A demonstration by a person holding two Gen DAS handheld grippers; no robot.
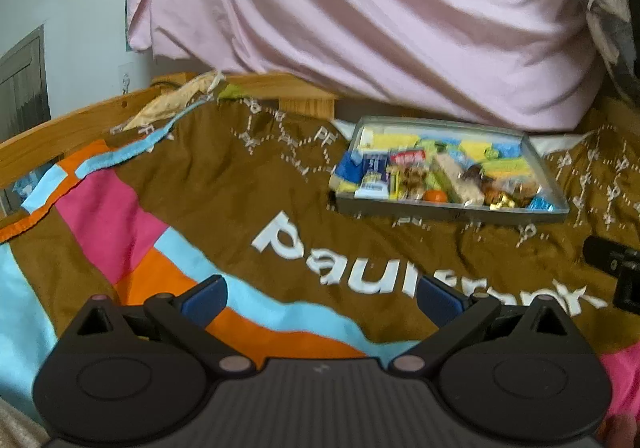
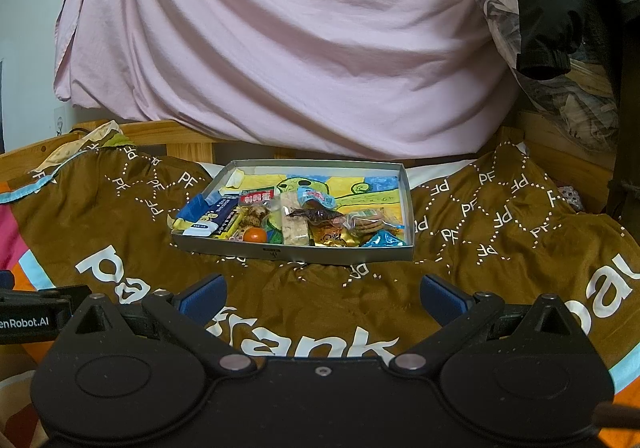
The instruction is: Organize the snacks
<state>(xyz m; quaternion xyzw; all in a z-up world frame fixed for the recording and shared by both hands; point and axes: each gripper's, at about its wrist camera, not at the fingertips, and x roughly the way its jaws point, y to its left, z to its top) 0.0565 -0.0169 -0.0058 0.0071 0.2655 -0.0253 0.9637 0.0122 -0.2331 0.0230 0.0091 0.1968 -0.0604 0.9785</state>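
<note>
brown blanket (image 2: pixel 340 308) with white lettering covers a bed; pink sheet (image 2: pixel 280 40) hangs behind it. tray (image 2: pixel 288 254) rests on the blanket, mid-bed, beneath the sheet's lower edge. snacks (image 2: pixel 296 220) lie piled in the tray's near half: blue-white box (image 2: pixel 212 220) at left, small orange (image 2: pixel 255 235) at the near wall, pale bar (image 2: pixel 294 226) at centre, blue wrapper (image 2: pixel 384 240) at right. left gripper (image 1: pixel 320 300): blue-padded fingers spread, holding nothing, above the blanket, well short of the tray (image 1: pixel 452 210). right gripper (image 2: pixel 322 298): fingers spread, holding nothing, near the tray's front wall. wooden bed frame (image 2: pixel 188 128) shows behind.
</note>
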